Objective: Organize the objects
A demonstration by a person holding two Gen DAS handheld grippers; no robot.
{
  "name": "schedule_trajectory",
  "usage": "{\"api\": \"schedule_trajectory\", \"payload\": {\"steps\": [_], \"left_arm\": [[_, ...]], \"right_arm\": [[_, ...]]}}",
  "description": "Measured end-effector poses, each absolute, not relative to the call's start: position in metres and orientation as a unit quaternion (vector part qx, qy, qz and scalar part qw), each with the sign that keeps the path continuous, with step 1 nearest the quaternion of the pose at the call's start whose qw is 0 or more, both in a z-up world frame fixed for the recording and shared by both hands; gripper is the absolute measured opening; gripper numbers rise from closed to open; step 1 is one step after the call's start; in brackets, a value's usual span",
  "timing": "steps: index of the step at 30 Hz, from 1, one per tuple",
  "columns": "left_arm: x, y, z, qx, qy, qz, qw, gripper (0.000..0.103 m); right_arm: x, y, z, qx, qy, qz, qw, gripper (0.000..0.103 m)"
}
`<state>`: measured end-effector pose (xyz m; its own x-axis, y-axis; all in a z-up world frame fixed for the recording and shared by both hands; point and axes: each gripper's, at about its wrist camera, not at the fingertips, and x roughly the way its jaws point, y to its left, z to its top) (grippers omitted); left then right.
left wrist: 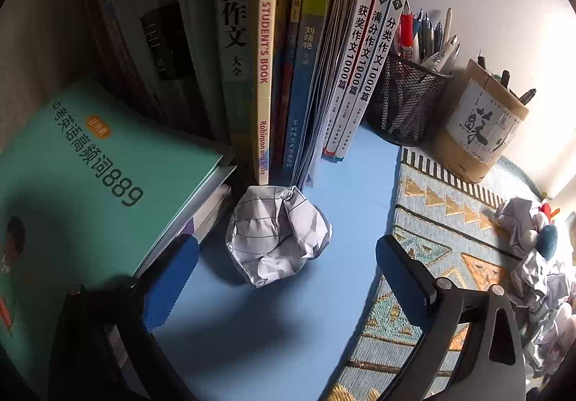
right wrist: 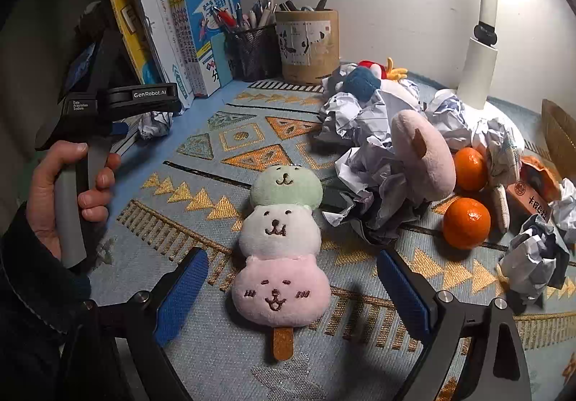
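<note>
Paper ball (left wrist: 278, 234) – btwn wide tongs (left wrist: 288, 267)

I am looking at my right gripper (right wrist: 293, 293): black arms, blue ribbed pads (right wrist: 181, 296), round silver screws. My left gripper (left wrist: 286, 275) is looking just the same. Its grey and black handle is showing white words, "GenRobot.AI". My left hand (right wrist: 68, 192) is wearing a dark sleeve (right wrist: 32, 296).

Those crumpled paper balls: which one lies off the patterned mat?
The lined paper ball on the bare blue desk, at the foot of the upright books. The other wads are heaped on the mat.
</note>
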<state>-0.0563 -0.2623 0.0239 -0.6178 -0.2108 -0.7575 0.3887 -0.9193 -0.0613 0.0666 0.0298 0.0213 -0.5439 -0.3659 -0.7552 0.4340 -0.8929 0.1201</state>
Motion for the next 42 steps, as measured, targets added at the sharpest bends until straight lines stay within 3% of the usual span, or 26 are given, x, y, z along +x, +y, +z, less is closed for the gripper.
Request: {"api": "schedule_trajectory", "payload": {"steps": [3, 4, 5, 8, 9, 14, 21, 29, 35, 42], "left_arm": [[-0.057, -0.257, 0.022, 0.399, 0.097, -0.894, 0.179, 0.085], [-0.057, -0.255, 0.021, 0.4, 0.089, -0.894, 0.181, 0.073], [-0.058, -0.254, 0.018, 0.405, 0.09, -0.892, 0.177, 0.055], [-0.055, -0.254, 0.013, 0.41, 0.095, -0.891, 0.171, 0.048], [-0.053, -0.252, 0.014, 0.408, 0.087, -0.892, 0.172, 0.048], [-0.036, -0.241, 0.025, 0.395, 0.085, -0.904, 0.139, 0.046], [0.025, -0.205, 0.063, 0.357, 0.088, -0.929, 0.052, 0.046], [0.077, -0.103, 0.092, 0.336, 0.09, -0.933, -0.093, 0.046], [0.076, -0.002, 0.076, 0.366, 0.091, -0.9, -0.22, 0.046], [0.059, 0.059, 0.04, 0.405, 0.035, -0.89, -0.208, 0.046]], "right_arm": [[0.063, 0.029, 0.019, 0.428, 0.032, -0.873, 0.232, 0.093], [0.062, 0.026, 0.018, 0.432, 0.034, -0.87, 0.235, 0.09], [0.061, 0.023, 0.017, 0.436, 0.037, -0.866, 0.242, 0.086], [0.06, 0.014, 0.014, 0.439, 0.054, -0.864, 0.24, 0.079], [0.058, 0.012, 0.013, 0.442, 0.058, -0.863, 0.237, 0.078], [0.057, 0.008, 0.009, 0.441, 0.078, -0.86, 0.243, 0.048], [0.093, 0.052, 0.041, 0.373, 0.055, -0.879, 0.292, 0.047], [0.114, 0.161, 0.065, 0.341, 0.022, -0.922, 0.183, 0.047], [0.086, 0.271, 0.046, 0.38, -0.078, -0.915, 0.113, 0.047], [0.058, 0.299, 0.021, 0.423, -0.065, -0.899, 0.096, 0.047]]}}
